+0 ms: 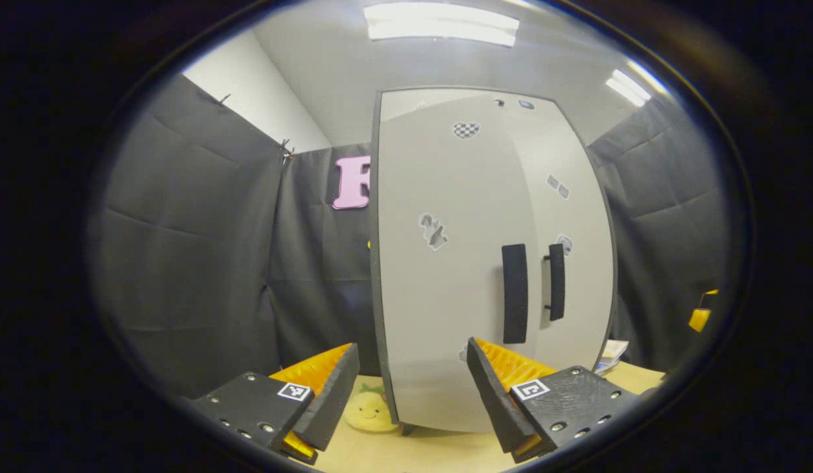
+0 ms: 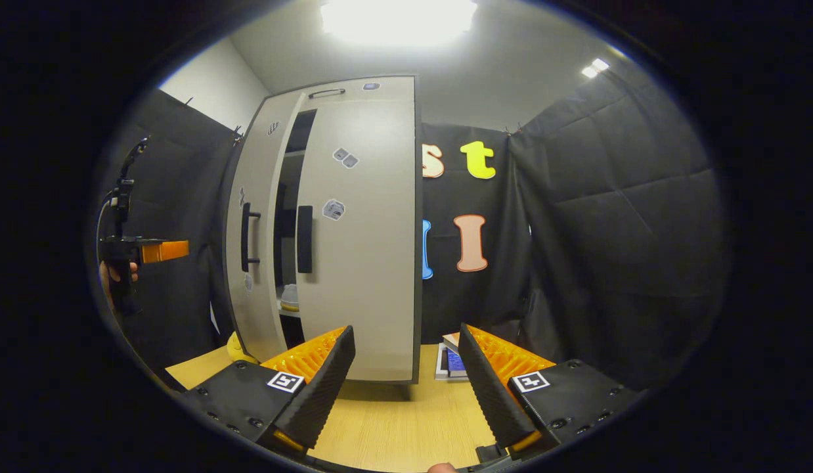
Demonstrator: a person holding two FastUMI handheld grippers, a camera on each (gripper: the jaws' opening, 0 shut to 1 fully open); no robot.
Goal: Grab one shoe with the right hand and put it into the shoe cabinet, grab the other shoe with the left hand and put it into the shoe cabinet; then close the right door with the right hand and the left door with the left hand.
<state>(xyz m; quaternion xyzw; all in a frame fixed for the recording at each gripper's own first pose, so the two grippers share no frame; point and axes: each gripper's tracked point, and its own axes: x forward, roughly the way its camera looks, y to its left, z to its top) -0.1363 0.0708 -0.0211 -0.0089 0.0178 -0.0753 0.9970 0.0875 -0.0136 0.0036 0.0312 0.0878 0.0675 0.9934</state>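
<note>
Open, empty tongs [image 1: 406,394] face the shoe cabinet's [image 1: 485,263] doors.

We see bright ceiling lights [image 1: 440,23] up top. In the right gripper view the ceiling light [image 2: 398,18] glares into a white blob. The shoe cabinet [image 1: 492,263] looks bent and round, because the pictures curve at the edges. The cabinet throws a soft shadow on the tabletop [image 2: 393,420]. Everything looks sharp.

This is a recording booth, not a real home. Black cloth [image 2: 610,217] hangs as walls at the left and right of the frame, ceiling lamps [image 2: 398,16] shine at the top, and a grey shoe cabinet [image 2: 360,249] stands on a wooden desk [image 2: 393,420] in the middle.
</note>
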